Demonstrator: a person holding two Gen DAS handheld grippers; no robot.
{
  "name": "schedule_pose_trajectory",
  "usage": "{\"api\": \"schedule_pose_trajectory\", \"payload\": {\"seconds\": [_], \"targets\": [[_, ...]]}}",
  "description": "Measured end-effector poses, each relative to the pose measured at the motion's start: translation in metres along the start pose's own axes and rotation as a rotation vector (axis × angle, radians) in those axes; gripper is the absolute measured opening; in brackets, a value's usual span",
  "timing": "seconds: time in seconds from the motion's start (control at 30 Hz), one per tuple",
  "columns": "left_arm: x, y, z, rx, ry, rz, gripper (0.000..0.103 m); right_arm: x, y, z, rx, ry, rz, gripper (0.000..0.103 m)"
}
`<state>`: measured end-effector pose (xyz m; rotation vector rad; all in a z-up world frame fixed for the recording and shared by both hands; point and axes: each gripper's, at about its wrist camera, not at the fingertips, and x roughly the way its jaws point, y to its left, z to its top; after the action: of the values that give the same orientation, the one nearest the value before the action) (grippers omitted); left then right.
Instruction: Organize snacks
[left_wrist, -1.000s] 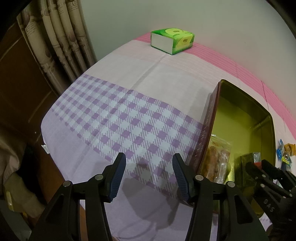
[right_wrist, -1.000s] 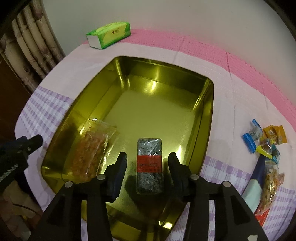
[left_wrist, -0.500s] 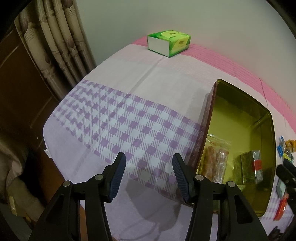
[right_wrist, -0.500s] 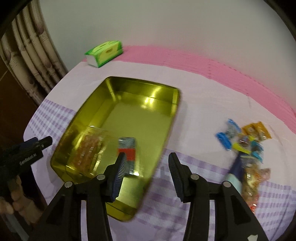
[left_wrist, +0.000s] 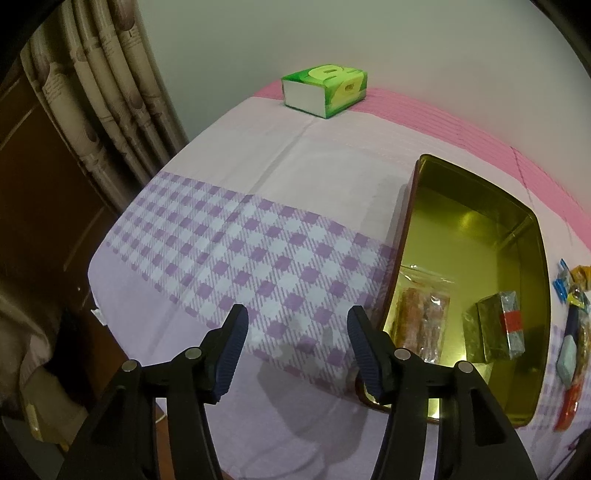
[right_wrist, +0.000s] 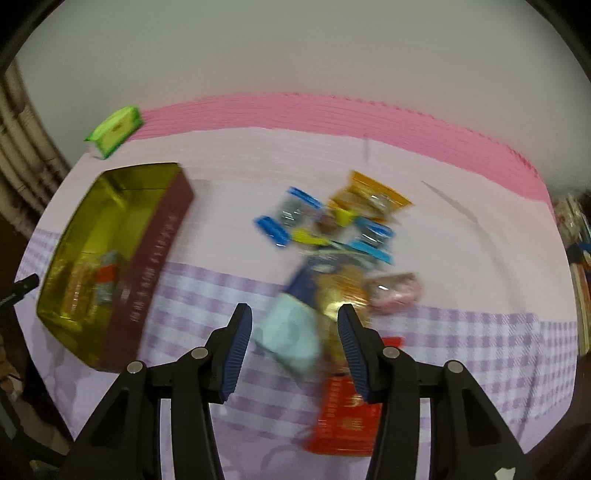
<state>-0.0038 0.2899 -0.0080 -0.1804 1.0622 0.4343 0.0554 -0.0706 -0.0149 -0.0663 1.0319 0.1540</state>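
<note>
Left wrist view: the left gripper hangs over the purple-checked tablecloth with nothing between its blue pads; its jaws have just been opening and stand wide apart. Just beside its right finger sits the gold tin, gold inside and dark red outside. On the tin's floor lie a clear bag of orange-brown snacks and, beside it, a dark foil packet with a red band. A green tissue box stands at the far edge of the table, on the pink strip by the wall.

In the right wrist view, much blurred, the right gripper is over the pile of loose snacks, well apart from the tin at the left. Its jaws are parted and grip nothing. Between the pads, below them on the cloth, shows a pale blue-green packet; nearer the camera lies a red packet. Beyond lie blue-ended wrappers, an orange wrapper and a pinkish one.
</note>
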Motion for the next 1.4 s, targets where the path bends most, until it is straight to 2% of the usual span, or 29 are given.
{"api": "schedule_pose_trajectory", "payload": {"seconds": [0.13,0.23,0.4,0.6,0.63,0.77,0.97,1.17,1.2,1.4], "targets": [[-0.002,-0.004,0.000,0.020,-0.009,0.000,0.057,0.011,-0.019,-0.004,-0.005,0.016,0.005,0.047],[-0.004,-0.006,0.000,0.028,-0.021,-0.005,0.057,0.025,-0.024,-0.004,-0.017,0.038,0.006,0.056],[-0.009,-0.009,0.000,0.035,-0.057,0.001,0.058,0.041,-0.026,-0.002,-0.054,0.053,-0.002,0.056],[-0.011,-0.019,-0.003,0.060,-0.056,-0.007,0.058,0.053,-0.026,0.005,-0.063,0.051,0.015,0.056],[-0.012,-0.022,-0.005,0.064,-0.055,-0.008,0.058,0.054,-0.026,0.006,-0.066,0.050,0.017,0.055],[-0.020,-0.034,-0.010,0.095,-0.060,-0.018,0.058,0.058,-0.024,0.007,-0.071,0.054,0.050,0.040],[-0.035,-0.066,-0.017,0.173,-0.066,-0.055,0.058,0.053,-0.027,0.003,-0.059,0.040,0.072,0.037],[-0.050,-0.111,-0.020,0.283,-0.086,-0.107,0.059,0.024,-0.044,-0.006,-0.030,-0.010,0.084,0.037],[-0.052,-0.118,-0.021,0.300,-0.088,-0.119,0.059,0.019,-0.049,-0.007,-0.050,-0.020,0.076,0.037],[-0.057,-0.164,-0.025,0.387,-0.082,-0.184,0.060,0.004,-0.092,-0.014,0.006,-0.044,-0.010,0.037]]}}
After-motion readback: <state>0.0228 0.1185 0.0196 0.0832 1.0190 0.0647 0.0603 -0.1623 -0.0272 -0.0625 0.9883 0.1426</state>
